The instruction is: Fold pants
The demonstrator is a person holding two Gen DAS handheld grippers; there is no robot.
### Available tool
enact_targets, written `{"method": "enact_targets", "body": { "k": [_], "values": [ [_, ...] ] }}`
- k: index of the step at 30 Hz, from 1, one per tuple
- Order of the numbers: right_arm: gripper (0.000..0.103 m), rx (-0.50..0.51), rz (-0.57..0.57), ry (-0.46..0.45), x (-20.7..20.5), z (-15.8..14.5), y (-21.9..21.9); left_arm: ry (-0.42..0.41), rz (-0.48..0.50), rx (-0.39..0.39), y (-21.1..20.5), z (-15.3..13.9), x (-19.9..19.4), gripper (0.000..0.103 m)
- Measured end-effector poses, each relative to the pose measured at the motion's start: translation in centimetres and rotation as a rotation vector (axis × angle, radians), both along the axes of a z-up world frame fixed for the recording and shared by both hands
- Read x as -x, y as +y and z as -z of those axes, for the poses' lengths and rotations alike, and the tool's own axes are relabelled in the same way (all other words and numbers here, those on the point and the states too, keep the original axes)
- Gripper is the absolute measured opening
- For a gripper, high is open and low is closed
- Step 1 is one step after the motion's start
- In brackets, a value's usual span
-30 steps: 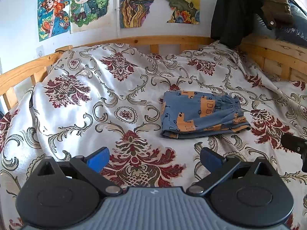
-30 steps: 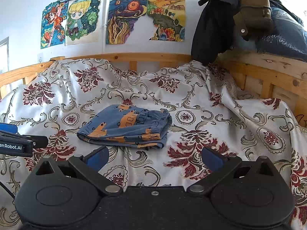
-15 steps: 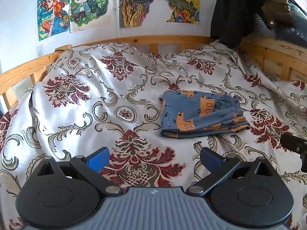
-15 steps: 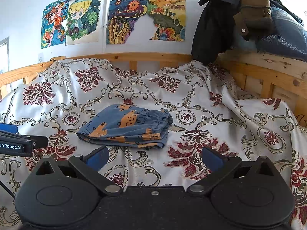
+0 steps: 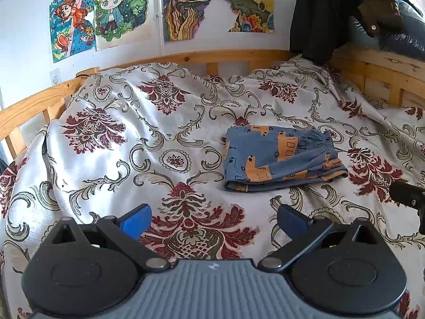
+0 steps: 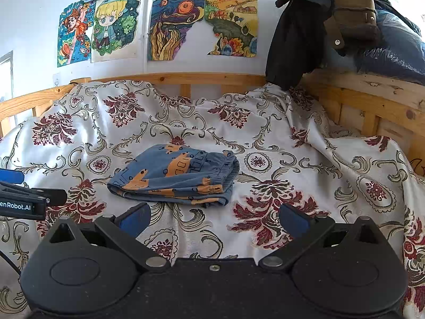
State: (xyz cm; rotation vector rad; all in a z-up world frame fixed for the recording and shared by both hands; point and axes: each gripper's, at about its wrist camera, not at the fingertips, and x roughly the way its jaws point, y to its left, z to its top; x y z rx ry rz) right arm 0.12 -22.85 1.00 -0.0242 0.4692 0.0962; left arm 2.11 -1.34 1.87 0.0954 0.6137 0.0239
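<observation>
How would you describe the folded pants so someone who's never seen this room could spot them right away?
Start at the wooden bed frame below the wall drawings, then the cream bedspread with dark red floral patterns. Near its middle lie the small folded blue pants with orange shapes, the only blue fabric lying on the cover.

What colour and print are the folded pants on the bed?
The pants are blue with orange vehicle-like shapes outlined in dark lines; the left wrist view shows it best.

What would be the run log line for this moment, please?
pants: folded, lying on bedspread | left gripper: open, empty, apart from pants | right gripper: open, empty, apart from pants
</observation>
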Motion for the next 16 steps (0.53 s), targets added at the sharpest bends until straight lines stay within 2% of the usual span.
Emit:
{"method": "enact_targets", "body": {
  "k": [16],
  "values": [
    [0.102,-0.008,0.0,0.009,0.15,0.22,0.15,-0.003,0.016,-0.007,-0.09,0.06,0.07,0.103]
  ]
}}
